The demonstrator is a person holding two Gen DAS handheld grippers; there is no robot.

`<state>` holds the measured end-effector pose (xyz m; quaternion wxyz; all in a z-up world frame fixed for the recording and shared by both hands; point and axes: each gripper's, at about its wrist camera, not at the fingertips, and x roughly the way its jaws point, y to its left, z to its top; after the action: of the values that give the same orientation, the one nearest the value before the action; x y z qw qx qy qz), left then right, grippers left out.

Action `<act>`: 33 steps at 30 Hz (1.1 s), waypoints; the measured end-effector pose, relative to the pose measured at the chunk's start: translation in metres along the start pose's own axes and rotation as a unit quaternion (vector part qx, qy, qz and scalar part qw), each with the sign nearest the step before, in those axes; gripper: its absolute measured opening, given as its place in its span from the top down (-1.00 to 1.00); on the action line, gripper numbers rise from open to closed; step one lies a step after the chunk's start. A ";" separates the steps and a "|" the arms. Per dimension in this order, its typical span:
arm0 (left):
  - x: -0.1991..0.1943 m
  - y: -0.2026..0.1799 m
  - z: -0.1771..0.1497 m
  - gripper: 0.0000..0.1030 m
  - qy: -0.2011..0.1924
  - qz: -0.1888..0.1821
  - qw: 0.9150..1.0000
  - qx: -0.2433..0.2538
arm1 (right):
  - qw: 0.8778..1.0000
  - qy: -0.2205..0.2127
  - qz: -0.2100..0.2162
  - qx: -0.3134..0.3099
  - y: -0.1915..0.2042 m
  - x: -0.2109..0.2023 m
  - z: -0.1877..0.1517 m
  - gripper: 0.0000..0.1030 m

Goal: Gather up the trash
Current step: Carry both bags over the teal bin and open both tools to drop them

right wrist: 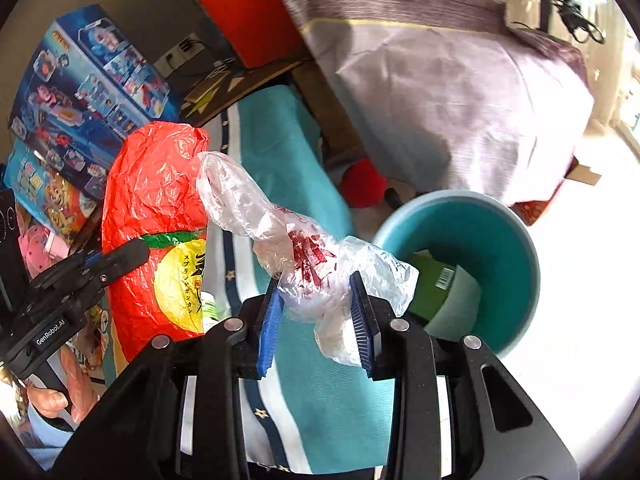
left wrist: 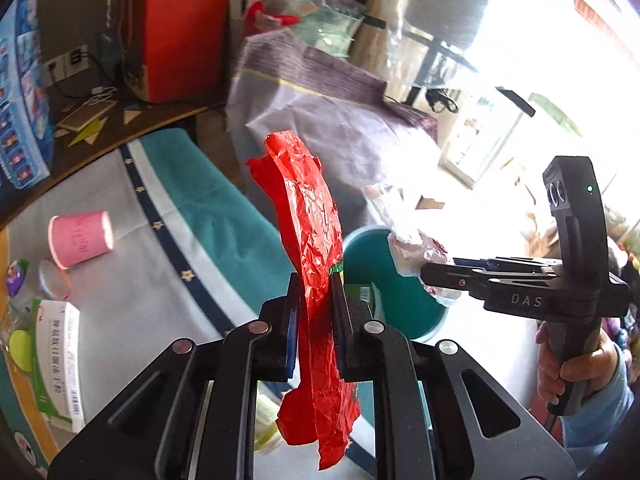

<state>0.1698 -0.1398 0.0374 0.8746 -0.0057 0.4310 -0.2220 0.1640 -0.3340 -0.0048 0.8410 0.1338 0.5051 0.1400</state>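
Note:
My left gripper [left wrist: 316, 300] is shut on a crinkled red plastic wrapper [left wrist: 310, 216], which stands up between the pads and hangs below them. From the right wrist view the same red wrapper [right wrist: 156, 200] shows a yellow fruit print, pinched by the left gripper [right wrist: 120, 258]. My right gripper [right wrist: 318, 300] is shut on a crumpled clear plastic bag [right wrist: 296, 256] with red print. In the left wrist view the right gripper [left wrist: 428, 276] holds that clear bag [left wrist: 404, 240] over the rim of a teal bin [left wrist: 400, 300]. The teal bin [right wrist: 492, 240] stands on the floor with a green box inside.
A pink paper cup [left wrist: 80, 238] lies on its side on the grey and teal cloth [left wrist: 224, 216]. A white and green box [left wrist: 56, 356] and small items lie at the left. A large lilac bag [right wrist: 440, 80], a red box [left wrist: 184, 28] and blue toy boxes [right wrist: 88, 92] stand behind.

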 end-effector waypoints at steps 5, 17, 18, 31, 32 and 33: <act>0.043 -0.054 0.006 0.71 0.034 -0.025 0.998 0.049 | 0.997 -0.006 -0.031 0.064 -0.063 -0.012 -0.012 0.37; 0.137 -0.100 0.011 0.71 0.111 -0.047 0.990 0.075 | 0.987 0.010 -0.034 0.158 -0.149 0.003 -0.026 0.35; 0.142 -0.100 0.011 0.71 0.116 -0.047 0.989 0.075 | 0.986 0.012 -0.032 0.162 -0.152 0.006 -0.025 0.35; 0.186 -0.104 0.024 -0.54 0.137 -0.045 0.988 0.055 | 0.983 0.027 -0.031 0.178 -0.168 0.023 -0.017 0.33; 0.186 -0.104 0.023 -0.63 0.140 -0.043 0.988 0.054 | 0.983 0.030 -0.032 0.178 -0.168 0.024 -0.017 0.32; 0.185 -0.103 0.022 -0.67 0.142 -0.042 0.988 0.051 | 0.983 0.032 -0.032 0.178 -0.168 0.025 -0.017 0.32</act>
<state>0.2450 -0.3091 -0.0668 0.7936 0.0526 0.5381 -0.2790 0.1769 -0.4788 -0.0948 0.7910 0.2612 0.5528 0.0252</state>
